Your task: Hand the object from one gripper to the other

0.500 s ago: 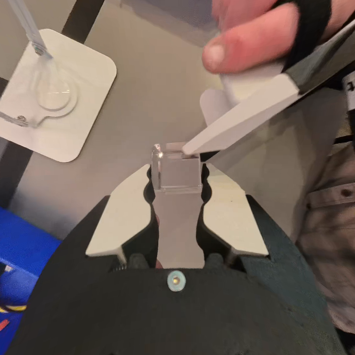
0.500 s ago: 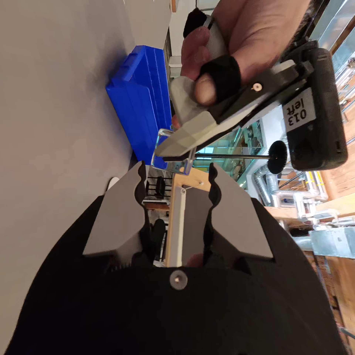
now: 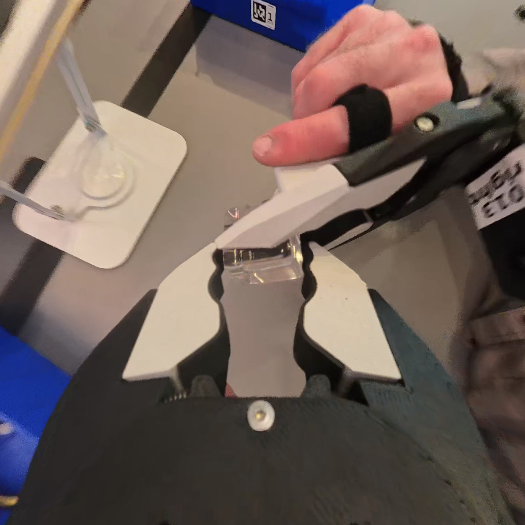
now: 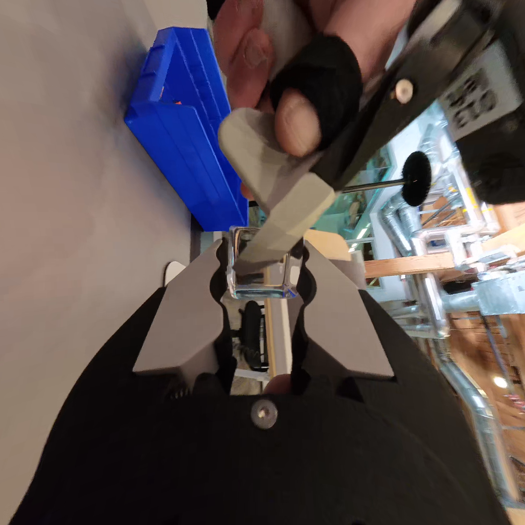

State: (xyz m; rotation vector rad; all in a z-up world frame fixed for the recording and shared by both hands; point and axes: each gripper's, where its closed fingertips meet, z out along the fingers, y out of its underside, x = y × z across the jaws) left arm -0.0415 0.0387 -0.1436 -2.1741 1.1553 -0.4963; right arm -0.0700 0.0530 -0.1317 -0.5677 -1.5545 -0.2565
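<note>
The clear cube [image 3: 262, 265] hangs in mid-air above the grey counter [image 3: 233, 136], caught at the crossing of both tools. The left gripper [image 3: 262, 257] pinches it side to side, fingers clenched on its faces. The right gripper [image 4: 262, 262] comes in at a right angle, fingers [image 4: 196, 277] bracketing the free faces so the two grips don't collide; whether they press yet, I can't tell. A blue bin [image 4: 181, 136] sits behind.
</note>
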